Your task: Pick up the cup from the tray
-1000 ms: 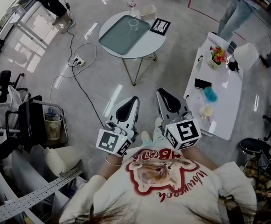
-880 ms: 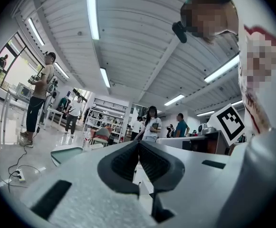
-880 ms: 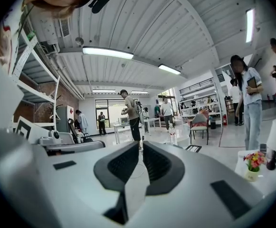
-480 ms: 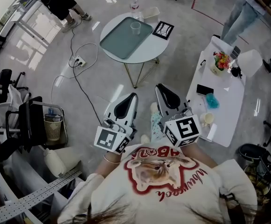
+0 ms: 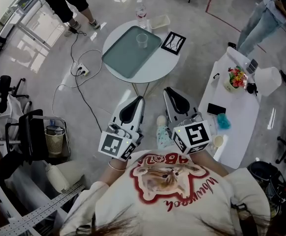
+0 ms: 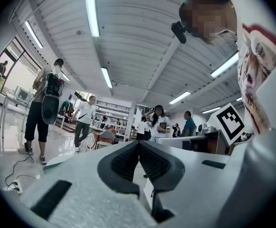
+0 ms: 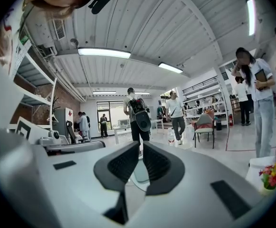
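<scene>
A clear cup (image 5: pixel 142 40) stands upright at the far end of a teal tray (image 5: pixel 125 55) on a round white table (image 5: pixel 155 58), well ahead of me. Both grippers are held side by side in front of my chest, pointing level toward that table and far short of it. The left gripper (image 5: pixel 140 100) (image 6: pixel 138 144) has its black pads closed together with nothing between them. The right gripper (image 5: pixel 168 91) (image 7: pixel 141 146) is shut and empty too. The cup itself does not show in either gripper view.
Beyond the tray stand a water bottle (image 5: pixel 141 9), a small white box (image 5: pixel 161 21) and a black-and-white marker card (image 5: pixel 173 42). A long white table (image 5: pixel 236 117) with flowers (image 5: pixel 237 76) runs along the right. A power strip with cables (image 5: pixel 82 72) lies on the floor. Chairs and a basket (image 5: pixel 54 136) stand left. People stand further off.
The round table with the tray and cup has slid lower and nearer in the head view as I move toward it. Both grippers stay shut before my chest.
</scene>
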`<move>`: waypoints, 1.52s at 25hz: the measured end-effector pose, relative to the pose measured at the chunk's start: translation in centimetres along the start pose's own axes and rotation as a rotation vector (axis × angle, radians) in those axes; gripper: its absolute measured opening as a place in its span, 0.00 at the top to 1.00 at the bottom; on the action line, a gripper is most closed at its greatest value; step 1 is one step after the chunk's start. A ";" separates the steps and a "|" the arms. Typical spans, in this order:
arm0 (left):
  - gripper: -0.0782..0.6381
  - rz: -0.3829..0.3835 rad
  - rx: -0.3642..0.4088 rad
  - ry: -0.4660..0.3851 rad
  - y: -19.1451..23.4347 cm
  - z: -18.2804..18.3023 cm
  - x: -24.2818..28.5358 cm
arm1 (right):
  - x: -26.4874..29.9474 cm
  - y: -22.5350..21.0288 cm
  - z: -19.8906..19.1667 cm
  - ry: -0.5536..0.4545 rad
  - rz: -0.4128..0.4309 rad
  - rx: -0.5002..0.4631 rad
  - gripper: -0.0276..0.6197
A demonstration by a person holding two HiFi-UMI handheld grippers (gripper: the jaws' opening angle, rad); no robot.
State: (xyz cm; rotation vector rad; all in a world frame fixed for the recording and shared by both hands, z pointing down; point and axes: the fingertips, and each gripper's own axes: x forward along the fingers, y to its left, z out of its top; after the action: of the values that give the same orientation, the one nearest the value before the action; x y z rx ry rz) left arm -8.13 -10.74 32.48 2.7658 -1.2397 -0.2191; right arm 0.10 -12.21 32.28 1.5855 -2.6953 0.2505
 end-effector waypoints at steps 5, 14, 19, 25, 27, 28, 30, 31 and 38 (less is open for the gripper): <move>0.87 0.007 0.013 -0.004 2.3 0.7 4.7 | 3.9 -3.1 1.6 -0.008 0.018 -0.010 0.89; 0.87 0.059 0.001 -0.005 6.7 0.5 11.1 | 10.4 -7.4 1.9 0.025 0.071 -0.016 0.89; 0.87 0.097 -0.007 -0.002 8.6 0.2 13.2 | 13.4 -9.2 1.9 0.038 0.103 -0.008 0.89; 0.87 0.131 -0.011 0.005 10.9 0.1 14.2 | 16.6 -9.4 1.6 0.059 0.149 -0.004 0.89; 0.87 0.134 -0.013 0.010 11.4 -0.1 14.4 | 17.5 -9.5 1.2 0.065 0.156 0.002 0.89; 0.87 0.135 -0.014 0.012 11.7 -0.2 14.5 | 17.9 -9.5 1.1 0.068 0.157 0.004 0.89; 0.87 0.138 -0.021 0.016 12.3 -0.2 14.6 | 18.7 -9.6 0.9 0.076 0.148 0.005 0.89; 0.87 0.140 -0.025 0.020 12.7 -0.3 14.5 | 19.1 -9.6 0.7 0.083 0.139 0.003 0.88; 0.87 0.138 -0.042 0.026 15.4 -0.4 14.8 | 21.3 -9.4 0.2 0.103 0.115 0.000 0.86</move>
State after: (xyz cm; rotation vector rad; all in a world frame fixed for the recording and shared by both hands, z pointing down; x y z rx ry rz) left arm -9.62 -31.97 33.86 2.6264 -1.3953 -0.1950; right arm -2.10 -35.21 35.16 1.3788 -2.7100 0.3234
